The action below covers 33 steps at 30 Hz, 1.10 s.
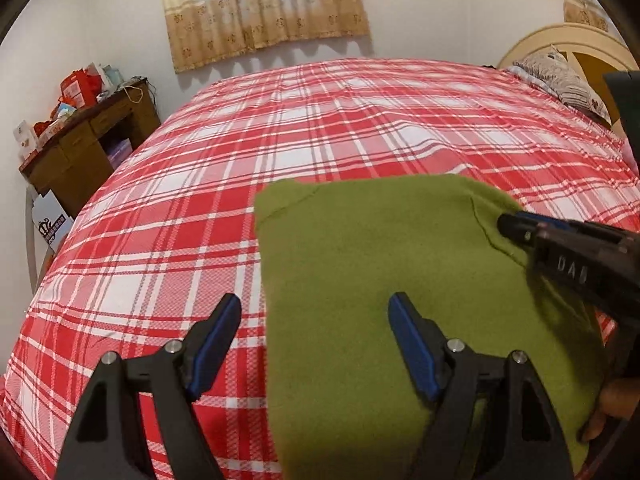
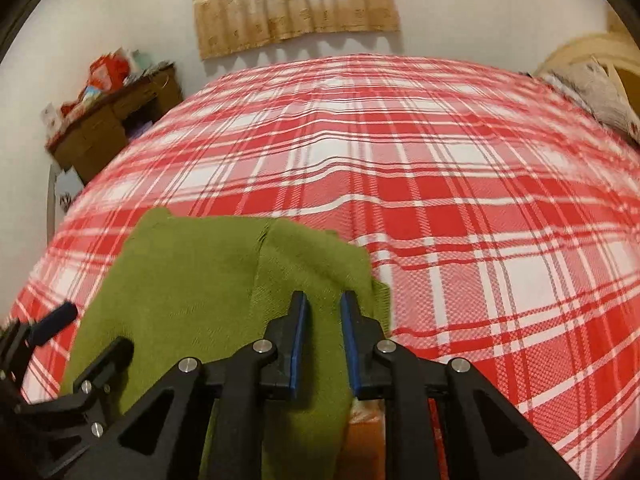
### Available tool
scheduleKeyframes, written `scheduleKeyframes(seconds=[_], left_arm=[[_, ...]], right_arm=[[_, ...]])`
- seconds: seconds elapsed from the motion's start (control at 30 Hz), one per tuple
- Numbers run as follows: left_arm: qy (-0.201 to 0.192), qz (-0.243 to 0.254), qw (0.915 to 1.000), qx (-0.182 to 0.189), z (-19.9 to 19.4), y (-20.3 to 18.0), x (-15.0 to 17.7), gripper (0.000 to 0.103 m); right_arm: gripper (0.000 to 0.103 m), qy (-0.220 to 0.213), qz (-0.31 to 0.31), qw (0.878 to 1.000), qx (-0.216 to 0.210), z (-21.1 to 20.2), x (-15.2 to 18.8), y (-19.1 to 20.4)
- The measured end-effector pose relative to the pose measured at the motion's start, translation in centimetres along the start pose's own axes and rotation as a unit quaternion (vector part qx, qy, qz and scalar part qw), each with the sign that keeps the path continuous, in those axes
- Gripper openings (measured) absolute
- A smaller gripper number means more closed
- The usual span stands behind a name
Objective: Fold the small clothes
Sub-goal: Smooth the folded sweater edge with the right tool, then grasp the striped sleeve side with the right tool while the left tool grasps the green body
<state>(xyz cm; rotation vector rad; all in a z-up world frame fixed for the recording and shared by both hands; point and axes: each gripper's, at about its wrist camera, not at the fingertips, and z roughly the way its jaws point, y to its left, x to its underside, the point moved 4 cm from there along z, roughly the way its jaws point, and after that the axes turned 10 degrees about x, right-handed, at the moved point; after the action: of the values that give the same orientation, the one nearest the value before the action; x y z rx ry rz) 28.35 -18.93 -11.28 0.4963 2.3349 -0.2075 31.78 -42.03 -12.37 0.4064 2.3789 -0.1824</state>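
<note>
Knitwear: an olive-green sweater (image 1: 380, 280) lies near the plaid bed's (image 1: 180, 220) front edge. Left hand-held gripper (image 1: 316, 312) stands spread; right hand-held gripper (image 2: 323, 304) pinches the sweater's fold.

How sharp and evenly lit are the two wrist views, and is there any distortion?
Left wrist view: mostly sharp, only the right gripper smears; the plaid bedspread bulges from the fisheye, corners dark. Right wrist view: blurrier throughout, the desk streaked; soft indoor light on the green garment, no glare.
</note>
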Motion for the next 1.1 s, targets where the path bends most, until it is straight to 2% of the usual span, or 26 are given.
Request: scheduleKeyframes(seconds=[0.1,0.13,0.17,0.2,0.27,0.37,0.43,0.53,0.57,0.63,0.67,0.73,0.8,0.83,0.87,0.9,0.93,0.97,1.1], left_arm=[[0.005,0.014,0.9999,-0.003,0.0,-0.3,-0.1,0.079],[0.005,0.020,0.9998,-0.006,0.0,-0.4,-0.2,0.079],[0.005,0.029,0.9995,-0.008,-0.1,-0.6,-0.2,0.080],[0.004,0.038,0.9992,-0.011,-0.2,-0.7,-0.2,0.081],[0.005,0.045,0.9990,-0.001,-0.8,-0.5,-0.2,0.082],[-0.008,0.007,0.9987,0.049,-2.3,0.9,-0.2,0.082],[-0.016,-0.022,0.9961,0.084,-2.9,1.7,-0.2,0.082],[-0.025,-0.076,0.9853,0.151,-3.3,2.7,-0.2,0.083],[-0.018,-0.096,0.9793,0.177,-2.9,2.8,0.0,0.083],[0.008,-0.109,0.9741,0.198,-1.6,2.1,0.7,0.083],[0.018,-0.106,0.9748,0.196,-1.1,1.7,1.1,0.083],[0.024,-0.084,0.9819,0.168,-0.3,0.8,2.0,0.086],[0.025,-0.092,0.9791,0.180,0.0,0.8,2.5,0.088],[0.032,-0.105,0.9749,0.193,0.2,1.1,2.7,0.088],[0.043,-0.131,0.9660,0.219,0.6,1.6,2.9,0.088],[0.042,-0.138,0.9623,0.231,0.7,2.0,2.9,0.088],[0.041,-0.132,0.9615,0.238,0.6,2.0,3.0,0.088],[0.039,-0.119,0.9630,0.239,0.3,1.8,3.2,0.088],[0.036,-0.113,0.9645,0.236,0.3,1.4,3.2,0.089]], right_arm=[[0.017,0.003,0.029,1.000,-0.002,0.0,0.1,-1.2],[0.021,0.006,0.034,0.999,0.016,0.1,0.2,-1.6],[0.041,0.012,0.047,0.998,0.028,0.2,0.4,-2.3],[0.050,0.018,0.072,0.997,0.022,0.3,0.7,-3.2],[0.052,0.033,0.125,0.991,-0.025,0.2,1.4,-5.0],[0.052,0.038,0.177,0.978,-0.106,-1.0,3.0,-7.2],[0.052,0.027,0.200,0.971,-0.129,-2.5,4.2,-8.9],[0.056,0.010,0.223,0.961,-0.160,-4.5,5.4,-10.3],[0.062,0.012,0.227,0.959,-0.171,-4.7,5.7,-10.3],[0.064,0.026,0.217,0.956,-0.195,-4.7,5.9,-9.4],[0.064,0.033,0.201,0.958,-0.201,-4.5,5.9,-8.6],[0.065,0.044,0.163,0.966,-0.198,-4.0,6.0,-6.9],[0.066,0.059,0.129,0.971,-0.192,-3.1,6.7,-5.5],[0.067,0.045,0.120,0.974,-0.187,-3.3,6.9,-5.1],[0.067,0.039,0.109,0.975,-0.192,-3.6,7.0,-4.6],[0.067,0.043,0.099,0.973,-0.204,-3.7,7.0,-4.2],[0.069,0.047,0.088,0.969,-0.226,-3.9,7.1,-3.6],[0.069,0.043,0.074,0.970,-0.227,-4.3,7.2,-3.2],[0.069,0.025,0.011,0.980,-0.195,-4.6,7.5,-1.5]])
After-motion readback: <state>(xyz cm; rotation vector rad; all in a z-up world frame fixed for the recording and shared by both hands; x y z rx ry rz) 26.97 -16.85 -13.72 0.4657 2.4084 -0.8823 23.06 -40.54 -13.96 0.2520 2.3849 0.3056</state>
